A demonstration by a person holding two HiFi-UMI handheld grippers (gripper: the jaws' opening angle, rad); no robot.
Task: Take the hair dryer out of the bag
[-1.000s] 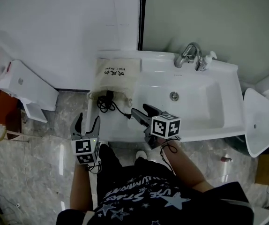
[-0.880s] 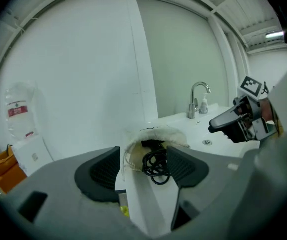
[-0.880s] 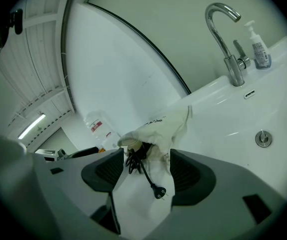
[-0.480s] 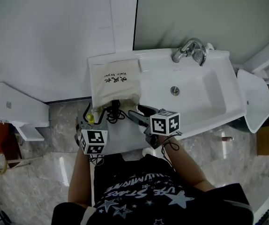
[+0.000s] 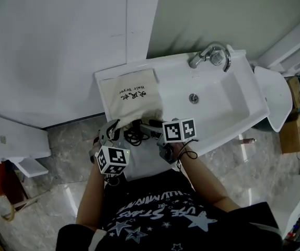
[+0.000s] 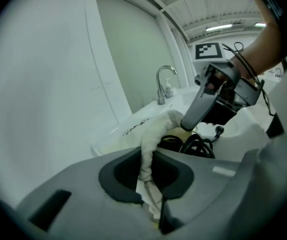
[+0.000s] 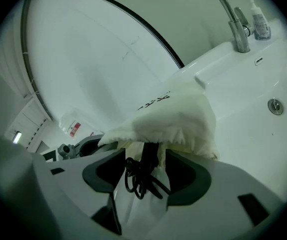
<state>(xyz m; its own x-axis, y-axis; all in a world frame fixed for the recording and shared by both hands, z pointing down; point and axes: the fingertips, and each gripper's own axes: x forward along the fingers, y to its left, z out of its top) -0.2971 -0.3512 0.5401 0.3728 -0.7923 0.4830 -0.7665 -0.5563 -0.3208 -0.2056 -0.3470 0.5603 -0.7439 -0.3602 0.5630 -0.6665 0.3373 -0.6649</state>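
A cream cloth bag [image 5: 131, 93] with black lettering lies on the sink counter's left end, its gathered mouth toward me. A black coiled cord [image 5: 134, 135] spills out of the mouth; the hair dryer's body is hidden inside. My left gripper [image 5: 110, 132] is at the mouth's left side. Its jaws are closing and pinch the bag's bunched rim [image 6: 148, 134] between the pads. My right gripper [image 5: 143, 125] reaches in from the right with its jaws apart. The cord [image 7: 138, 176] and a dark stem lie between them, untouched by the pads, under the bag [image 7: 173, 119].
To the right of the bag are the white sink basin [image 5: 218, 101], a chrome faucet [image 5: 210, 56] and a soap bottle [image 7: 261, 21]. A white seat-shaped lid [image 5: 273, 95] stands off the sink's right end. A white cabinet [image 5: 9, 140] sits on the marble floor at left.
Both grippers have moved forward to the bag's mouth. The left jaws, wide open before, have closed on the bag's rim. The right gripper has come in over the cord.
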